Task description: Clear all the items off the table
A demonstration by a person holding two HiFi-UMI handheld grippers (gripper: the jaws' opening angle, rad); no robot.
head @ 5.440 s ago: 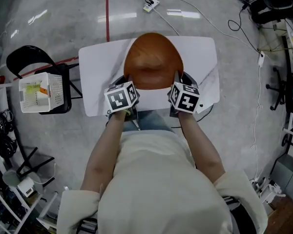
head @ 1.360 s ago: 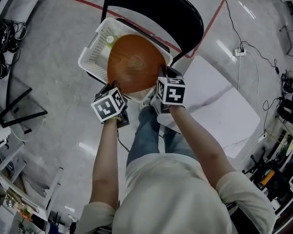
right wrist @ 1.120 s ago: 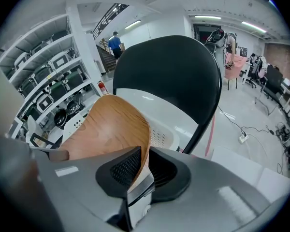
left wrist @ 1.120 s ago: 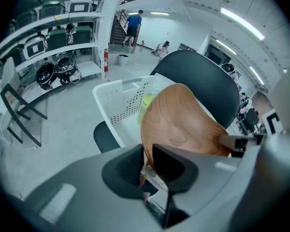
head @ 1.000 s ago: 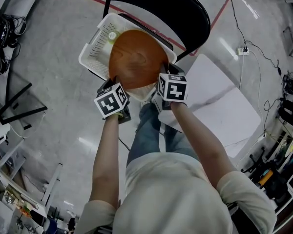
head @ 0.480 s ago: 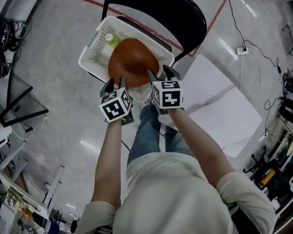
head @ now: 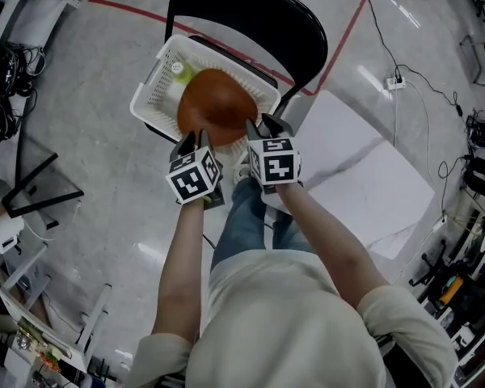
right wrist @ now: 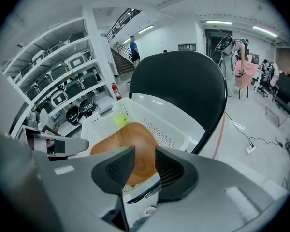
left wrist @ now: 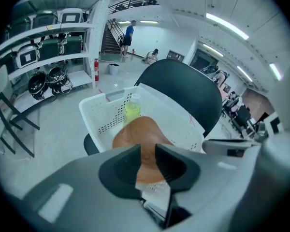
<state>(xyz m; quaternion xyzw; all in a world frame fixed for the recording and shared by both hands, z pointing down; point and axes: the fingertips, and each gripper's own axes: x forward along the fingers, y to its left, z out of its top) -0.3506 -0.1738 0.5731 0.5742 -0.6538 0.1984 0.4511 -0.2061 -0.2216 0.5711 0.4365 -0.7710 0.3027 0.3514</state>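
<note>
Wooden bowl [head: 217,103] is sitting rounded side up in the white basket [head: 152,86] on the black chair [head: 242,10], upper middle of the head view, right beside a yellow-green bottle [head: 178,69]. You've got both forearms stretched out side by side from the bottom of the frame, grippers tipped downward at the bowl's near edge. Your left gripper [head: 191,138] and right gripper [head: 263,124] have both just been closing a bit, but each shows a narrow gap between its jaws with nothing clamped, the bowl just beyond. The white table [head: 372,184] is off at the right.
</note>
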